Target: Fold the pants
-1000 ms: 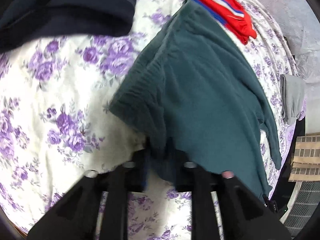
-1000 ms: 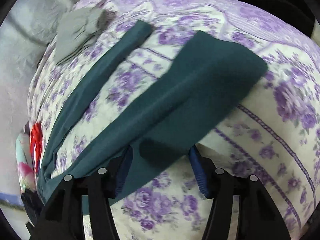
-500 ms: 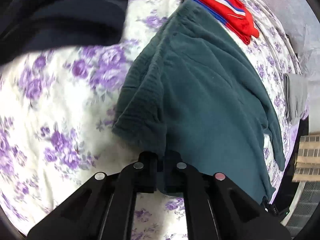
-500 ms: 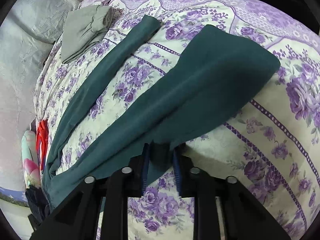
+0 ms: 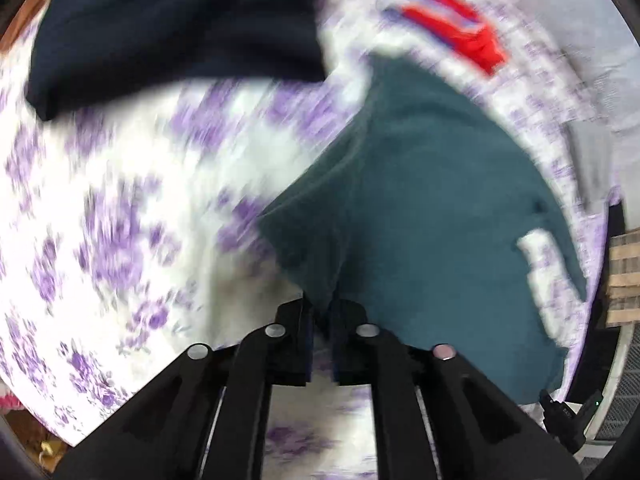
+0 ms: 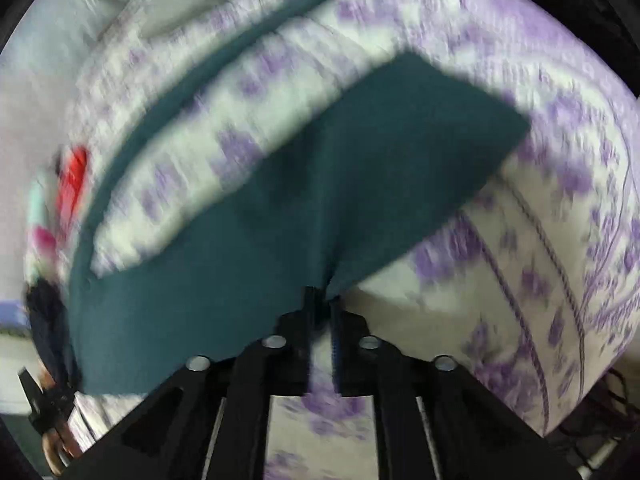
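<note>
Dark teal pants (image 5: pixel 432 208) lie spread on a bed with a white and purple floral cover (image 5: pixel 132 208). My left gripper (image 5: pixel 323 316) is shut on the near edge of the waistband, which is lifted off the cover. In the right wrist view the near pant leg (image 6: pixel 360 176) rises from the cover and my right gripper (image 6: pixel 322 304) is shut on its edge. The far pant leg (image 6: pixel 224 68) lies flat toward the back. Both views are blurred by motion.
A dark navy garment (image 5: pixel 176 24) lies at the back left of the left view. A red, white and blue folded garment (image 5: pixel 444 12) lies behind the waistband and also shows in the right view (image 6: pixel 72 180). The bed edge (image 6: pixel 560 360) drops off at right.
Both grippers closed on the pants a second ago. They have since lifted the waistband and the near leg off the cover, and both views now blur with movement.
</note>
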Action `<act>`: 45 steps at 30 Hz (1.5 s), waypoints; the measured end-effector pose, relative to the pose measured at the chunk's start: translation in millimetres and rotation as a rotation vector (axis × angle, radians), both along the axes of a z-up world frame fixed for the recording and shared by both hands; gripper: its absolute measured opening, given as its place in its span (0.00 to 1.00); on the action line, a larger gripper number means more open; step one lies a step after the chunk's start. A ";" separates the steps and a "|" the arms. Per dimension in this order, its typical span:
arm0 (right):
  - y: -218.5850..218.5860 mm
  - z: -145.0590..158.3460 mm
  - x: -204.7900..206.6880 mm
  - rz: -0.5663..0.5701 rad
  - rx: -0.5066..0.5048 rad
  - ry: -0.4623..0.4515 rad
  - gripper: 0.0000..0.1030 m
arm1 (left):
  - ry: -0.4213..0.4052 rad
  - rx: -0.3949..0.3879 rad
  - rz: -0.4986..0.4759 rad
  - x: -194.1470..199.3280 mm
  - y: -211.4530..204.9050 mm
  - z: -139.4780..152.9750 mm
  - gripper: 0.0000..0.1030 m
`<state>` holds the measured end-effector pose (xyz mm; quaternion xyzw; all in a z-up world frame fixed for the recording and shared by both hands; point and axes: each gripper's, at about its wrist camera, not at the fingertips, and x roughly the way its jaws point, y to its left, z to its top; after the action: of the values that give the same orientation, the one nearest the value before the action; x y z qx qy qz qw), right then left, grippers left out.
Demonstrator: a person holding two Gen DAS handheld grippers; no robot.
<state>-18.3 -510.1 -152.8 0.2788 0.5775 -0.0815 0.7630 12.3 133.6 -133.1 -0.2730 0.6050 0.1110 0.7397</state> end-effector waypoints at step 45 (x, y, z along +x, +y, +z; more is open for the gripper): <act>-90.0 59.8 56.0 -0.239 -0.533 -0.119 0.74 | -0.143 0.180 -0.248 50.4 -63.1 10.9 0.62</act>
<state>37.7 -600.1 -93.1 0.1390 0.4531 -0.3029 0.8268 62.7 70.5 -122.3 -0.1360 0.5675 0.0528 0.8103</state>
